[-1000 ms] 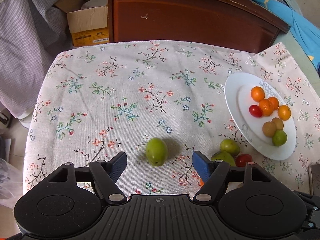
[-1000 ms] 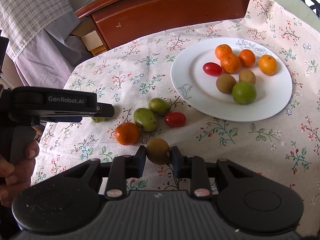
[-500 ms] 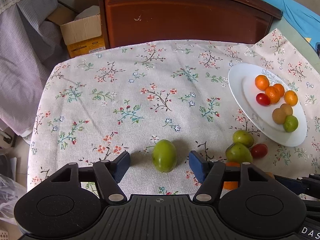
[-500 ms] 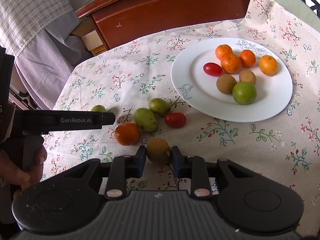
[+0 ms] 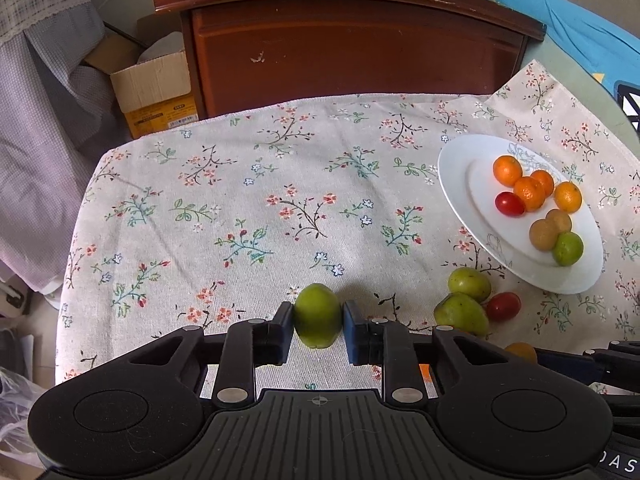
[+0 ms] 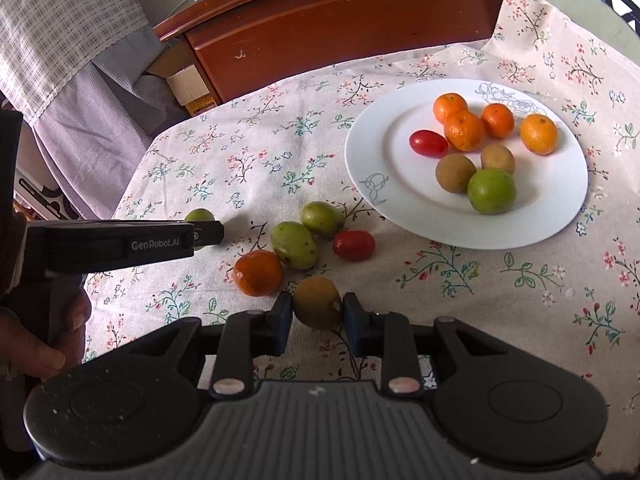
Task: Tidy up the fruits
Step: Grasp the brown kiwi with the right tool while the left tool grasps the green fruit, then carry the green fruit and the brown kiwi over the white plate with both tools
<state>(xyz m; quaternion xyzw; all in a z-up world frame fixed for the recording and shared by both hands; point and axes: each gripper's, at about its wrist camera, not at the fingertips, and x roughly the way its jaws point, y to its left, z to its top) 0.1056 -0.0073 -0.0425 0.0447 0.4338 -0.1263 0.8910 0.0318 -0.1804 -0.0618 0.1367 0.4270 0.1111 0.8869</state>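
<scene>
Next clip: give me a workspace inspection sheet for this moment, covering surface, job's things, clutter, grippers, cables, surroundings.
Surface: floral tablecloth.
Job's things: round white plate holding eight small fruits; two green fruits, red cherry tomato and orange mandarin loose beside it.
Clutter: nothing seen.
Grippers: left gripper shut on oval green fruit, jaws just closed; right gripper shut on brownish round fruit.
Cables: nothing seen.
Surroundings: brown wooden cabinet, open cardboard box.

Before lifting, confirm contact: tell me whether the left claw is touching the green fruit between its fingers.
Touching. The left wrist view shows the left claw with both blue pads pressed against the sides of the green fruit, no gap on either side.
</scene>
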